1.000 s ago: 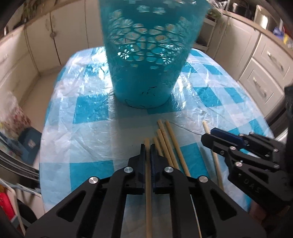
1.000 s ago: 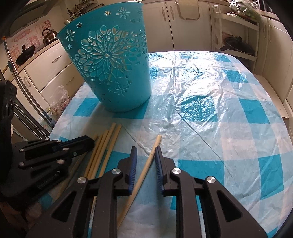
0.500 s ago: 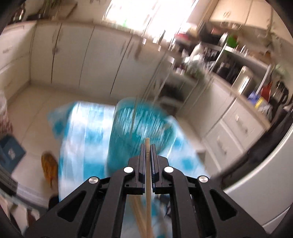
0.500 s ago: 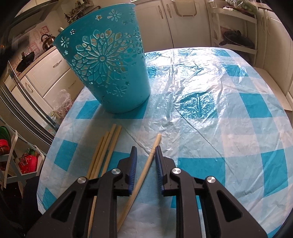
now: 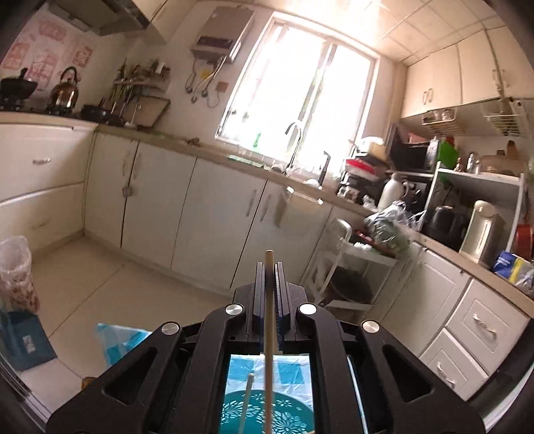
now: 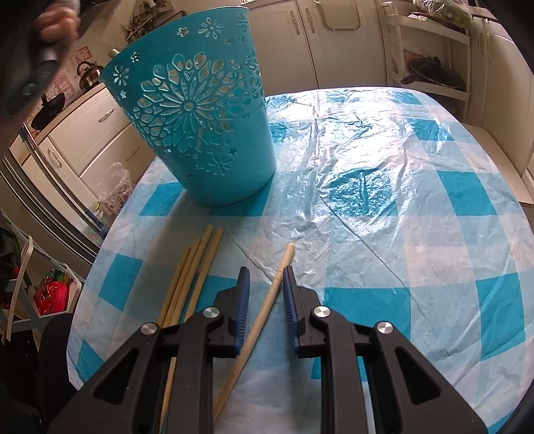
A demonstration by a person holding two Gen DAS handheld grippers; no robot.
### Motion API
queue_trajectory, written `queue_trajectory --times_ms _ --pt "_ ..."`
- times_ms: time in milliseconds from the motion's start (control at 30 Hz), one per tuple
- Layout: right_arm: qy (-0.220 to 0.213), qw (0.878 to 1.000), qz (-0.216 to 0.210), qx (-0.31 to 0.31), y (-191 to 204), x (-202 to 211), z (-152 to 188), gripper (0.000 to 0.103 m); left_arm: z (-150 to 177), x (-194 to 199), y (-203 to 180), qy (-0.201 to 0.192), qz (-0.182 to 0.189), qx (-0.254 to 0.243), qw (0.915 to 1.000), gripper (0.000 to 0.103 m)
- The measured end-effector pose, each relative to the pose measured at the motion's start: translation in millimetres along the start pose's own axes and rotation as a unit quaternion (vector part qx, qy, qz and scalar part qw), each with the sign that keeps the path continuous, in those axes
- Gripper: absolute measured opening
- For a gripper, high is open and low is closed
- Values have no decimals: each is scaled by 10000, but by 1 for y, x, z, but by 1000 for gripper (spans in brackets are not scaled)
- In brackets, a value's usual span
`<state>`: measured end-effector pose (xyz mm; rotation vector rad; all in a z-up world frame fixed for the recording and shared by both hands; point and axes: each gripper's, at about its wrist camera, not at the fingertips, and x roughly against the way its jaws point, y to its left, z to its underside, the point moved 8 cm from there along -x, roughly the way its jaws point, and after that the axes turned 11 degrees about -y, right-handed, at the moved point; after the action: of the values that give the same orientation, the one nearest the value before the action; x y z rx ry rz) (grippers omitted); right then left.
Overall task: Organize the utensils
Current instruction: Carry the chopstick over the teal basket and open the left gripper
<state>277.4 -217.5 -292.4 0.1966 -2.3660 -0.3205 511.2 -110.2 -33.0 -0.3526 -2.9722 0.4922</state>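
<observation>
My left gripper [image 5: 269, 267] is shut on a wooden chopstick [image 5: 268, 310] and held high, facing the kitchen counter. Straight below it, seen through the gripper's frame, is the teal cut-out basket [image 5: 267, 414] with another chopstick [image 5: 246, 397] leaning inside. In the right wrist view the same basket [image 6: 200, 117] stands upright on the checked tablecloth [image 6: 400, 233]. My right gripper [image 6: 265, 278] is open and low over the cloth. A single chopstick [image 6: 277, 287] lies between its fingers with a gap on the left side. Several more chopsticks [image 6: 197, 267] lie to its left.
A person's blurred hand [image 6: 53, 23] shows at the top left of the right wrist view, above the basket. White kitchen cabinets [image 5: 200, 217] and a cluttered counter [image 5: 450, 240] surround the round table. A white shelf rack [image 6: 430, 60] stands beyond its far edge.
My left gripper has lifted the chopstick off the table and risen above the basket, its view swinging up to the kitchen. It has left the lower left of the right wrist view. My right gripper stayed still.
</observation>
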Motion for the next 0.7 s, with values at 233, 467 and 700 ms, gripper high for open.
queue_trajectory --times_ms 233,467,700 --pt "8 10000 -21 9 1 -2 -2 21 38 -16 6 426 -32 -117 9990 5" --pt "8 10000 -1 53 2 -2 -2 21 74 -4 9 1143 78 -529 9920 8" --pt "25 10000 -1 9 -1 1 0 21 66 74 55 662 -550 -678 9940 73"
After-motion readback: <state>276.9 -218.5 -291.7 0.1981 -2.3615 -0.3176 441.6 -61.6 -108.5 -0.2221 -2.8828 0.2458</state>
